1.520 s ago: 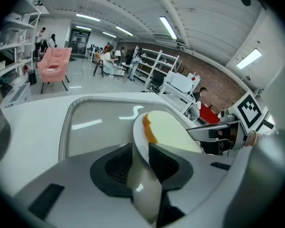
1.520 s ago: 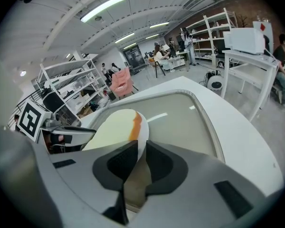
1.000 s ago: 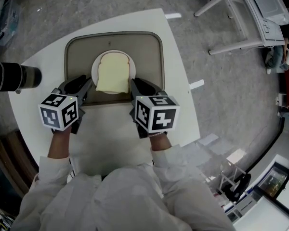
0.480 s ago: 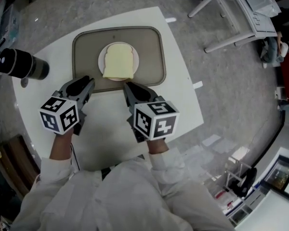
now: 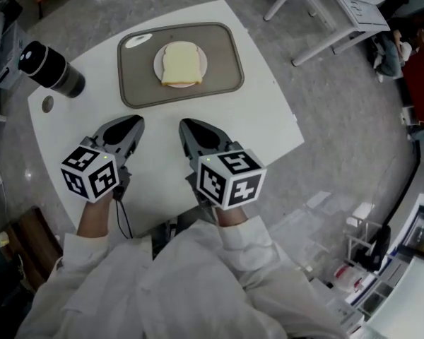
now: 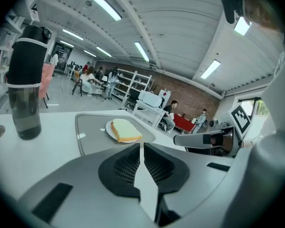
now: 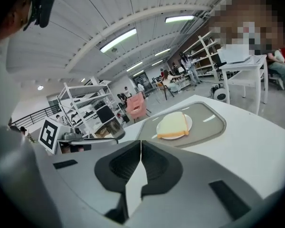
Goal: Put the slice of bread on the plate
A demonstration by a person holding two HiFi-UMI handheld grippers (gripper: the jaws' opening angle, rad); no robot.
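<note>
From the head view, a pale slice of bread [image 5: 180, 62] lies flat on a small round white plate [image 5: 157, 66]. The plate sits in the middle of a grey-brown, round-cornered tray [image 5: 134, 85] at the far side of the white table [image 5: 268, 119]. The left gripper [image 5: 133, 124] and right gripper [image 5: 187, 127] hang side by side over bare table, well short of the tray. A tall black bottle [image 5: 53, 69] stands left of the tray, with a small round disc [image 5: 48, 104] beside it.

The left gripper view shows what the overhead angle hides. Its jaws have just been closing and now meet at the tips with nothing between them. The bottle's lower body is smoky and see-through here.

The right gripper view shows its jaws also drawn together and empty. The bread is ahead on its plate, and the left gripper is at the picture's left.
</note>
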